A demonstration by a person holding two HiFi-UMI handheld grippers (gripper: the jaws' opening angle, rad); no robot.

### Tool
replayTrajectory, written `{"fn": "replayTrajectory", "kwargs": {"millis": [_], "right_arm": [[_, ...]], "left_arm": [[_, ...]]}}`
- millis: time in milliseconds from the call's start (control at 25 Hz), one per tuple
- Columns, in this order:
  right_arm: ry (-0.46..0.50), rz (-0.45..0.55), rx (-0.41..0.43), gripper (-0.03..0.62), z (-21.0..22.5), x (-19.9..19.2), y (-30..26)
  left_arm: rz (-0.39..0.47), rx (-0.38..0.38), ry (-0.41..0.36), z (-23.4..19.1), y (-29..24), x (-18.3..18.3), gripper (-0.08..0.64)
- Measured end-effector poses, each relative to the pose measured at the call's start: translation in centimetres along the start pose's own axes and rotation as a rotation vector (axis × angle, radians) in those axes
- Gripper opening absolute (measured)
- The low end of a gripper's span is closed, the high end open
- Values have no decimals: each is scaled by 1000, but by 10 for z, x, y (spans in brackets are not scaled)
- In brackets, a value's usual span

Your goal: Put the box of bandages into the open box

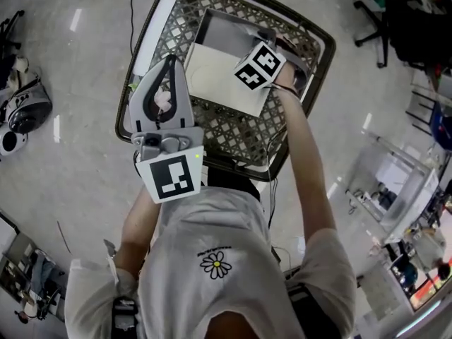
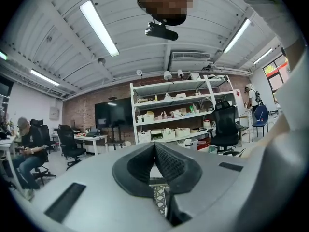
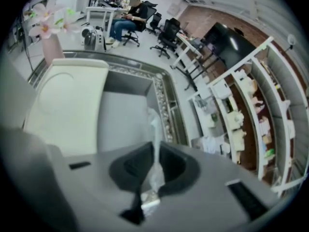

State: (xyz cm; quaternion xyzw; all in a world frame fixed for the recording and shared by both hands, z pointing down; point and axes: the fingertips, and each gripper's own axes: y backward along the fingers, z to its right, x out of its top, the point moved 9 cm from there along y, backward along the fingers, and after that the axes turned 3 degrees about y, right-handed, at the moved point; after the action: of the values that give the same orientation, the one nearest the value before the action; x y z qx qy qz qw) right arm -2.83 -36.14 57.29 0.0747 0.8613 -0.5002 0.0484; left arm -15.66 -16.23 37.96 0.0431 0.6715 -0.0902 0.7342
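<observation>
Left arm: bent in close to the torso, with the left gripper held level over the near-left rim of the basket and pointing out across the room.
Left jaws: together at the tips, nothing between the pads.
Right arm: stretched forward over the basket, with the right gripper tipped steeply down into it.
Right jaws: clamped on a thin translucent strip that stands up from between the pads.
Task's thing: not recognisable as a bandage box in any view; cannot tell whether the strip is part of it. Strip held above the grey inside of the open box.
Counts: two grippers, two marker cubes (left, right), one basket, one open box, one white flap.
Basket: lattice-walled, on a pale floor in front of the person, holding the open box.
Open box: flap folded back towards the person, grey interior facing up, right gripper just over it.
Basket edge: pink flowers at the far-left corner in the right gripper view; inside or outside the rim cannot be told.
</observation>
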Motion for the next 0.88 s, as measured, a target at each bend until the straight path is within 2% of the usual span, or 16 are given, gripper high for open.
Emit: {"fn": "replayTrajectory", "kwargs": {"millis": [240,480,720,880], "right_arm": [[5,-30,17,46,-8,6,-18],[-44,-51,14,46,-14,6,-30],[-113,-30,12,48,-13,5,-31],[-129,-7,65,53,-12,4,-30]], "left_arm": [[-25,12,4,-7,3,-9,25],[-33,24,-1,-13,4,-14,25],[-41,25,15,-11,7,-16,25],[-56,-2,27,-8,5,-17,25]]}}
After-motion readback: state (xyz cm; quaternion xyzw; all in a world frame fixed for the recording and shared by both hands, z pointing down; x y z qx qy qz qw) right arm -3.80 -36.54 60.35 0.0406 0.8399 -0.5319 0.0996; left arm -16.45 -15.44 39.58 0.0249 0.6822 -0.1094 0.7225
